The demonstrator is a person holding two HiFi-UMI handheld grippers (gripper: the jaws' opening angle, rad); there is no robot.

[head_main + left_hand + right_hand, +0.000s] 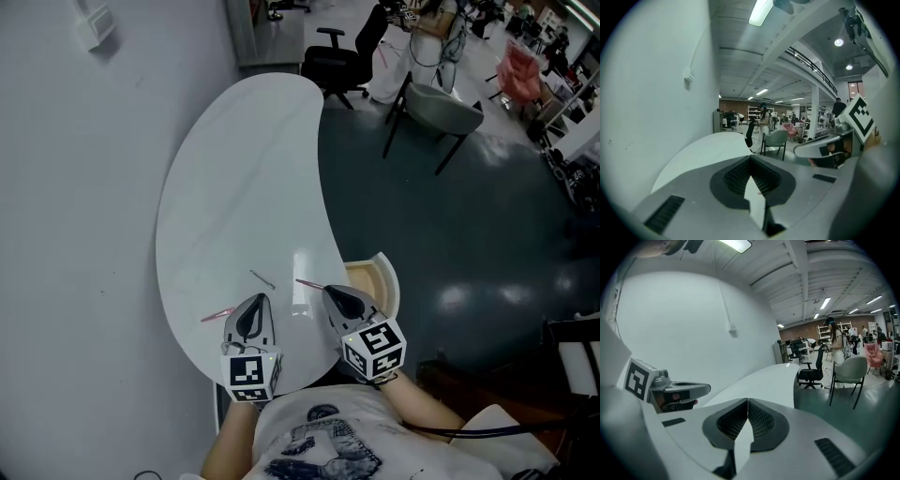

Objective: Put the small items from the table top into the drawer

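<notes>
Left gripper point(257, 304): jaws together, nothing seen between them, low over the white kidney-shaped table top point(234, 169).
Right gripper point(330, 292): jaws closed, empty as far as I can see.
Items: thin pink stick point(217, 314) just beside my left tool, second pink stick point(307, 282) at my right tip, thin dark pin point(262, 278) between them.
Drawer: pale wooden drawer point(380, 272), open at the table's right edge.
Recommendation: I judge I should open the jaws first, then pinch across a stick's middle. Such thin pieces may skid.

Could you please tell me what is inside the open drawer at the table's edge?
The drawer shows only a bare pale bottom; the table and the right hand-held gripper cover the rest.
</notes>
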